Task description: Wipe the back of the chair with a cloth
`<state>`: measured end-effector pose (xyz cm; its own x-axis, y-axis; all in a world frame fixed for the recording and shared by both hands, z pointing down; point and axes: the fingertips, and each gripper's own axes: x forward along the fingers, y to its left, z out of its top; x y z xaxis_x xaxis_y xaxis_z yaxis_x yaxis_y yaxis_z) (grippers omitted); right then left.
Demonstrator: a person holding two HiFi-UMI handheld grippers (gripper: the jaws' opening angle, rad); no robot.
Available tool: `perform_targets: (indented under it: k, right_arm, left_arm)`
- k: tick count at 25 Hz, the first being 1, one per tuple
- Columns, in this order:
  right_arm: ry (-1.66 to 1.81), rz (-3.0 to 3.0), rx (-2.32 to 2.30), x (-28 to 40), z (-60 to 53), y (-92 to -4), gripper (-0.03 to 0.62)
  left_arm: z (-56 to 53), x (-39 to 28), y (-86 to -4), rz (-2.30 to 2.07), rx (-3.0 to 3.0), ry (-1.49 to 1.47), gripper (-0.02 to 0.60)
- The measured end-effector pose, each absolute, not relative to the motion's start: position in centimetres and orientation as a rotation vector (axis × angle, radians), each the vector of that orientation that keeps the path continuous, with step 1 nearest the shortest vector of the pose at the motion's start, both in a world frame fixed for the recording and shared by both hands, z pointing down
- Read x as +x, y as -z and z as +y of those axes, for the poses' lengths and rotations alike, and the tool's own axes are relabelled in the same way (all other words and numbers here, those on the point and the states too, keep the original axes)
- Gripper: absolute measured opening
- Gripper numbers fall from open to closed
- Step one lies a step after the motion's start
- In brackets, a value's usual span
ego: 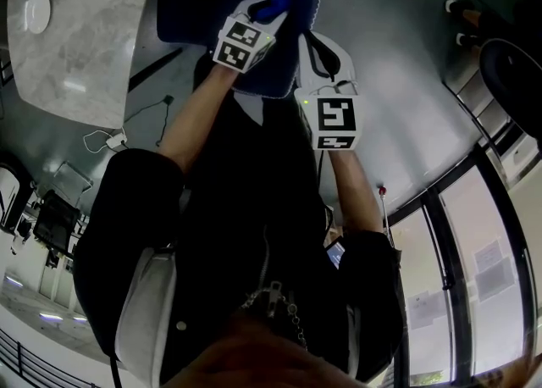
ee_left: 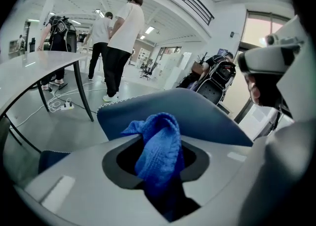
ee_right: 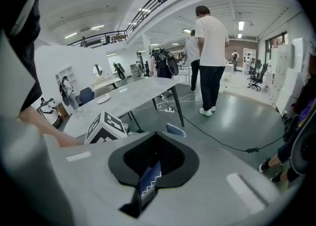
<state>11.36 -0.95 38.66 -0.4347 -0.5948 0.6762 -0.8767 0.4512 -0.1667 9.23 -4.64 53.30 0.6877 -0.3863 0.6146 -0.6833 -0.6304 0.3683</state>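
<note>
Clamping the cloth (ee_left: 158, 146) is the left claw (ee_left: 160, 190); right claw (ee_right: 147, 193) pinches half-hidden edge of chair back (ee_left: 197, 116).

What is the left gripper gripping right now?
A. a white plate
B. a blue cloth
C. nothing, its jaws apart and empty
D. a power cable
B: the left gripper view shows the left gripper closed on a bunched blue cloth, with the chair back just beyond it.

Blue cloth (ee_left: 160, 146) bunched in left jaws; navy chair back (ee_left: 197, 116) behind.
</note>
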Motion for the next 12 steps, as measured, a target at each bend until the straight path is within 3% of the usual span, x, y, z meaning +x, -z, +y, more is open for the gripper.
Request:
perform_targets:
  k: [12]
  right_arm:
    - [-0.712,-2.168,1.262,12.2,-1.2,-38.6,0.003]
  left_arm:
    - [-4.1,10.5,-49.2,-0.761,2.378,-0.596,0.129]
